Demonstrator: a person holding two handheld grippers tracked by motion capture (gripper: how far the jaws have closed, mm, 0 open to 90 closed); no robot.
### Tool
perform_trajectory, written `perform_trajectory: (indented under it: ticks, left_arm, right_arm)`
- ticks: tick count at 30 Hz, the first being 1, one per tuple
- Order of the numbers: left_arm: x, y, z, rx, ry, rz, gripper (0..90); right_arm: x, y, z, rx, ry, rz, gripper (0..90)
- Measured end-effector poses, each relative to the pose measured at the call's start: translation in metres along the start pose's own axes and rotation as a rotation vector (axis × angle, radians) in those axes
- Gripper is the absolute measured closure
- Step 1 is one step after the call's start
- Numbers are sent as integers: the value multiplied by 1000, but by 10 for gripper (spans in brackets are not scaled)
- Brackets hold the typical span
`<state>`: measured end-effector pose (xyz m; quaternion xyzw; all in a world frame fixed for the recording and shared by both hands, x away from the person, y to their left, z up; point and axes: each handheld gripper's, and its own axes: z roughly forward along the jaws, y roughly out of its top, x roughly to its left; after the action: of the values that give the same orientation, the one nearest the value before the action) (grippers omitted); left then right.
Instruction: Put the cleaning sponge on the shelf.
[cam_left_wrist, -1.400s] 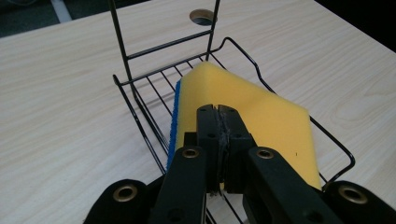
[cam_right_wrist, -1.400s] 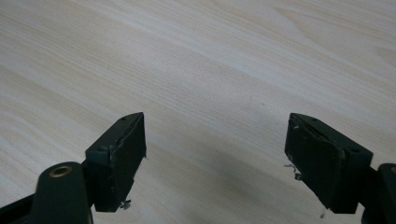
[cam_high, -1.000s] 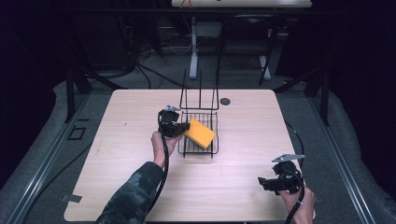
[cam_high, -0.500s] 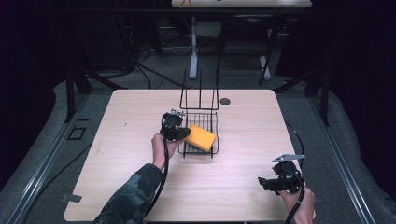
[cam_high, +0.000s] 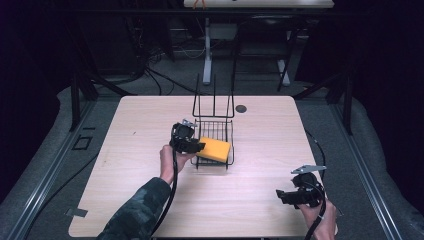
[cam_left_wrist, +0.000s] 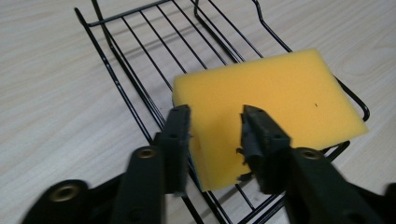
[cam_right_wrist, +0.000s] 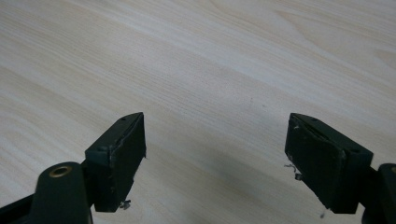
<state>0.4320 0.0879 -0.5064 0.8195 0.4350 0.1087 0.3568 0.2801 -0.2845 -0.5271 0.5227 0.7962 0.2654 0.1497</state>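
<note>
Left gripper (cam_left_wrist: 212, 135) pinches the sponge's (cam_left_wrist: 275, 98) near corner; its length runs toward two o'clock across the rack (cam_left_wrist: 140, 56); right gripper (cam_right_wrist: 215, 158) spread.

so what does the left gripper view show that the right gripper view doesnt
Left gripper view: a yellow sponge lying across the black wire basket, its near edge between the left gripper's narrowly parted jaws. Whether they press it cannot be told.

Right gripper view: the right gripper with its jaws spread wide and nothing between them.

Both: the light wood-grain table beneath a pair of black jaws.
</note>
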Motion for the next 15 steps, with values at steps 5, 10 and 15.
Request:
perform_trajectory:
  ticks: [5,10,15]
  left_arm:
    - [0,0,-8,-23,15,17,378]
    - [2,-2,-18,-27,13,43,270]
    - [2,-5,-30,-34,28,70,201]
  right_arm:
    - [0,0,0,-6,1,4,200]
    - [0,0,-1,-3,-4,-2,200]
    - [0,0,-1,-3,-6,-2,200]
